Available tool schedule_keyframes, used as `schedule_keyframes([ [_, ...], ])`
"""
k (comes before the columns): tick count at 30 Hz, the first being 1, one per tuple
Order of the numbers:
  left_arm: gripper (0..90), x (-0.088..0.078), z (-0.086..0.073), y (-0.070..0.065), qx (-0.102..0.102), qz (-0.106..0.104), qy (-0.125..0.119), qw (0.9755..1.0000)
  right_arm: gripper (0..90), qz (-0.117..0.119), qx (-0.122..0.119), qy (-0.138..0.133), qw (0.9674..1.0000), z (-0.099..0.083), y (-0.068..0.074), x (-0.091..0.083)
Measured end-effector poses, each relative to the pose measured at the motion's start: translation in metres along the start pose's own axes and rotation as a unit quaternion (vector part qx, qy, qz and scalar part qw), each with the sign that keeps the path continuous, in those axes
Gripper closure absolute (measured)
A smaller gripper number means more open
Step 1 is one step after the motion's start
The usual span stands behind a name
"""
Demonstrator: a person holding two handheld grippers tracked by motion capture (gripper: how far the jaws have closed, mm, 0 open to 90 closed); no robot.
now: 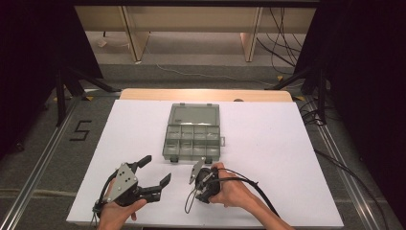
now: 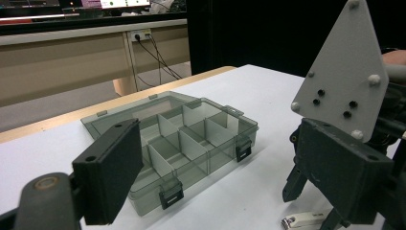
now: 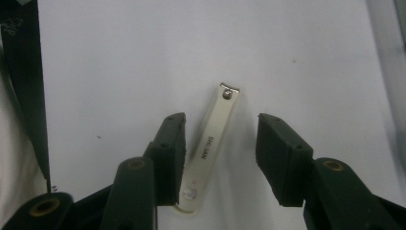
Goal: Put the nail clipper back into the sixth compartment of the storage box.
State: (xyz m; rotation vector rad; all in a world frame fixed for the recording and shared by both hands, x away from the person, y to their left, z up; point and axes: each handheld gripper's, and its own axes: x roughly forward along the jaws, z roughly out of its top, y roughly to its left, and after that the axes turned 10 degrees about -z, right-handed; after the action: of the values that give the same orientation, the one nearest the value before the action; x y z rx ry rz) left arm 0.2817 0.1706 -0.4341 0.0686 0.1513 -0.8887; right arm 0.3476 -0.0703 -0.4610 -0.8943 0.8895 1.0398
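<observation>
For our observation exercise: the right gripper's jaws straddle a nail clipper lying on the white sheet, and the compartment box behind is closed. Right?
One error: the compartment box stands open, lid laid back, as the left gripper view shows. The right gripper does straddle the nail clipper.

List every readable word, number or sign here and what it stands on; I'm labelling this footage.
"SHUAN": printed along the silver metal nail clipper lying on the white sheet.
"5": black tape figure on the grey floor, left of the table.
Small red mark near the clipper's lower end: too small to read.

clear compartment box (image 1: 193, 139), lid open | white tabletop (image 1: 287, 158) | floor cables (image 1: 282, 33)
</observation>
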Motion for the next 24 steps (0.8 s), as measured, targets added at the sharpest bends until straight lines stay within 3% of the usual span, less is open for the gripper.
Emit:
schedule_keyframes([
  [24, 15.8, -0.0002, 0.0001, -0.0004, 0.0, 0.001, 0.001, 1.0, 71.1, 0.007, -0.009, 0.032, 0.9994, 0.0093, 0.0062, 0.0037],
])
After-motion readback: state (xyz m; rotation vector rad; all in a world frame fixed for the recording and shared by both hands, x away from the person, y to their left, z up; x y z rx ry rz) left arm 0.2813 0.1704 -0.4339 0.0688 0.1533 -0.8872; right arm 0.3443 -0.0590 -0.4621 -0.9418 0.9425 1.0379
